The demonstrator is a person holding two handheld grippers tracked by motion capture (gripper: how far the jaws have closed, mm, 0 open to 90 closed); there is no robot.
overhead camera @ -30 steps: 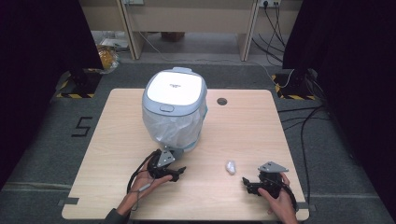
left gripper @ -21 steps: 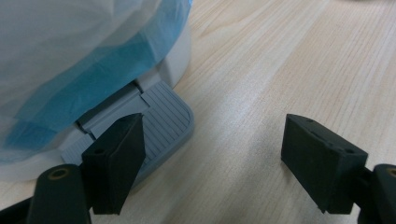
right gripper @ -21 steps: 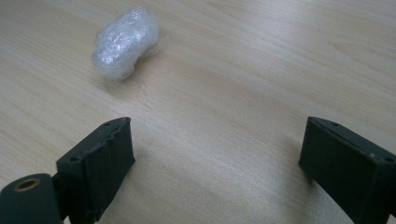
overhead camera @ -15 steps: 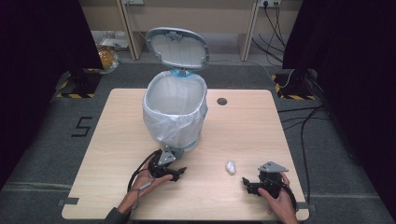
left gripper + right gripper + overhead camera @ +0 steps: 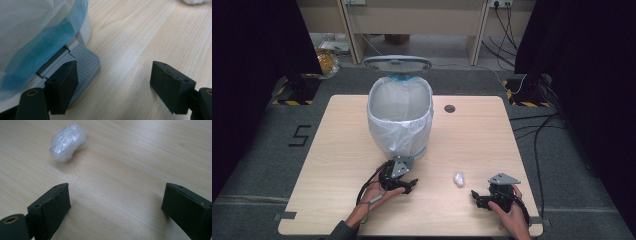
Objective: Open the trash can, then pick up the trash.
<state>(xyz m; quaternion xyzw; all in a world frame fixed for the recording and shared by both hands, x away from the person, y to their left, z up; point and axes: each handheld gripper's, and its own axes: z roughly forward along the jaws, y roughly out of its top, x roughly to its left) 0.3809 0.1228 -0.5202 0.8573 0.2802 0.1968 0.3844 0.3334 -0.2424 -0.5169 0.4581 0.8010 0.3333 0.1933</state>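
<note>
lid [image 5: 397, 63] now swung fully back; left tool [image 5: 113, 85] apart over pedal [image 5: 82, 62], right tool [image 5: 117, 206] apart near wad [image 5: 67, 141].

The bin's lid [image 5: 397, 63] was shut flat a second ago, half a second ago it had swung up, and now it stands tipped right back behind the open, bag-lined bin [image 5: 400, 122]
</note>
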